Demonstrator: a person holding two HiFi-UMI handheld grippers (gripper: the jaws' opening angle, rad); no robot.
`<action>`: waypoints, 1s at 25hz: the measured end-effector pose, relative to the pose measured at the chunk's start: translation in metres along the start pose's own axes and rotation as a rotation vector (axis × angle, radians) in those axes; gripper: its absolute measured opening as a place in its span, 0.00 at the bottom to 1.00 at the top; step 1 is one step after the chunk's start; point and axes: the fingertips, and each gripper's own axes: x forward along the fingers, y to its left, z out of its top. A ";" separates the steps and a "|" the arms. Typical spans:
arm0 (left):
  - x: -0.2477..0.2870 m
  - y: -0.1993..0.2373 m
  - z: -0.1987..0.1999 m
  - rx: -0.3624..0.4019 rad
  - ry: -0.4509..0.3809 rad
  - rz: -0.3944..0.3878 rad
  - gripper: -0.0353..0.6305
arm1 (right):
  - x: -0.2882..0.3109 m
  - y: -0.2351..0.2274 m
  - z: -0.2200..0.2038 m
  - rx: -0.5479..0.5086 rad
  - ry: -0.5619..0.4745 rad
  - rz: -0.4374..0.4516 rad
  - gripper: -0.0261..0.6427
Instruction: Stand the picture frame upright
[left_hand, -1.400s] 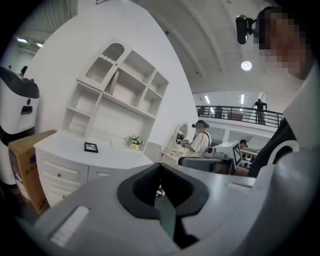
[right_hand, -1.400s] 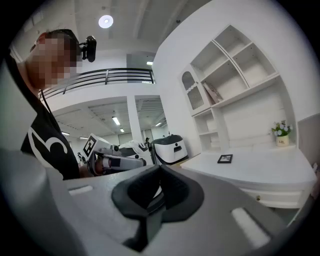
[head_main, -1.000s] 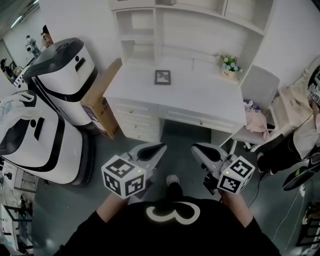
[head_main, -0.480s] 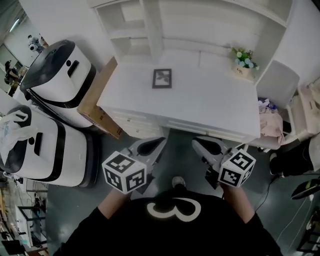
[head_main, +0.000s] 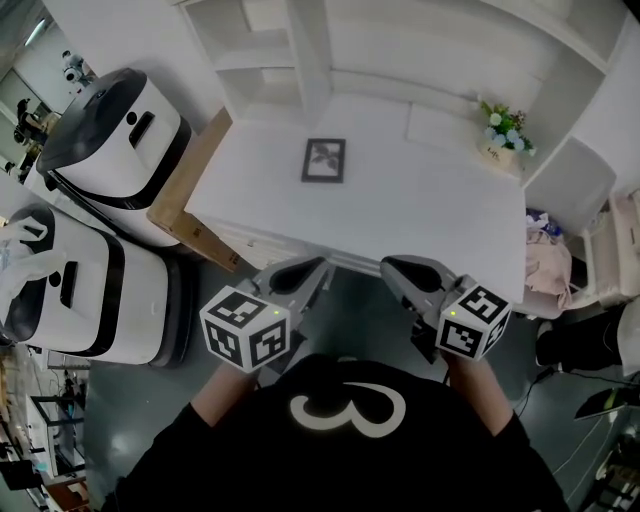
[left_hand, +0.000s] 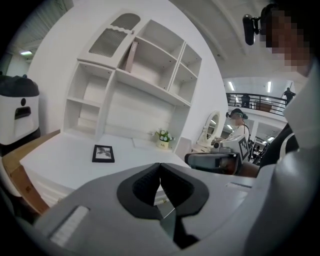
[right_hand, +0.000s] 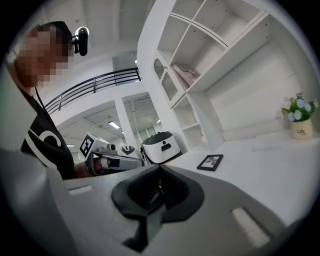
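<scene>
Both the left claw (head_main: 314, 272) and right claw (head_main: 398, 270), shut and empty, have drawn nearer the worktop (head_main: 430, 205), yet the flat-lying picture frame (head_main: 324, 160) remains beyond reach.

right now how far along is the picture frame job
Nothing looks done: the picture frame lies flat on the white desk. In hand: the left gripper and right gripper are both shut and empty, held at the desk's near edge, short of the frame. Left to do: reach it, grip it and stand it upright.
</scene>
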 end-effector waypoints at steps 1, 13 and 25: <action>0.001 0.004 0.000 -0.006 0.000 0.007 0.07 | 0.003 -0.002 0.001 -0.002 0.005 0.001 0.04; 0.036 0.074 0.003 -0.049 0.034 0.056 0.07 | 0.061 -0.056 0.009 -0.007 0.082 -0.010 0.04; 0.113 0.185 0.001 -0.068 0.173 0.120 0.07 | 0.145 -0.158 0.002 0.004 0.220 -0.079 0.12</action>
